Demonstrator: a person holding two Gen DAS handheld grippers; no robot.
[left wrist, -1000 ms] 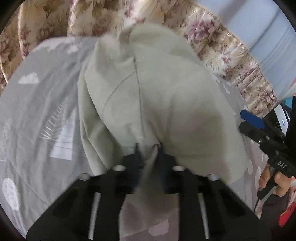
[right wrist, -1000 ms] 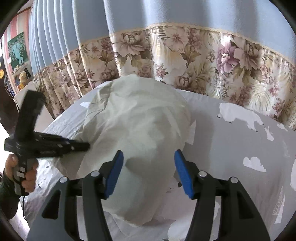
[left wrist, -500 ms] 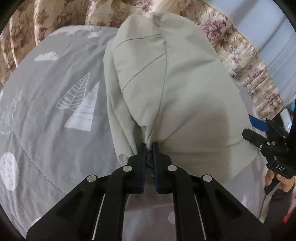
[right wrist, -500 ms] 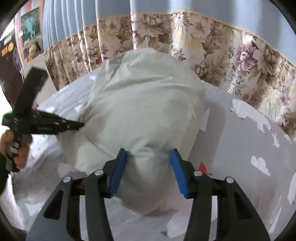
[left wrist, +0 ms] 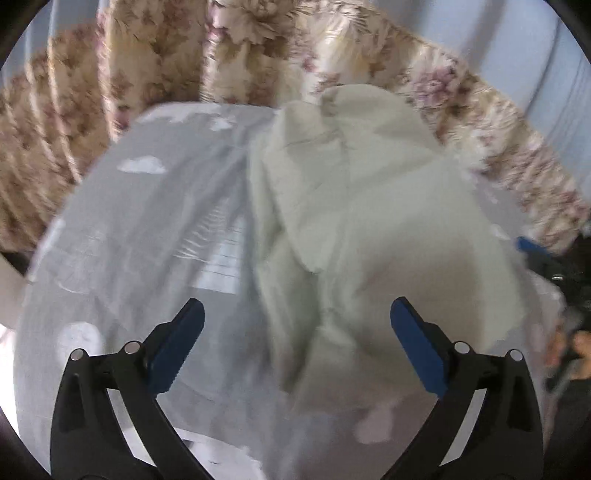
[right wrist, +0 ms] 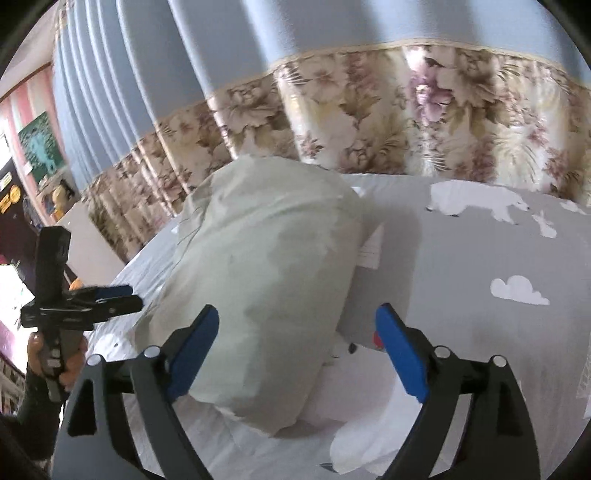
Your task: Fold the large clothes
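Bed [right wrist: 480,266] w/ grey sheet printed w/ white bears, clouds & trees fills both views; blue curtain [right wrist: 332,26] w/ floral lower band hangs behind it. Pale green garment [right wrist: 266,280] lies bunched in a loose heap on the bed, near the curtain side, left of the bear print in the right wrist view. Left tongs [left wrist: 295,343] just opened wide, jaws well apart, nothing pinched; garment's near edge lies on the bed betw. the blue pads, untouched. Right tongs [right wrist: 297,350] also just opened further, jaws apart; garment's near end sits betw. them, left pad [right wrist: 192,354] right at the cloth, can't tell if touching. Hand [right wrist: 55,354] grips the left tongs' handle, left of the garment.
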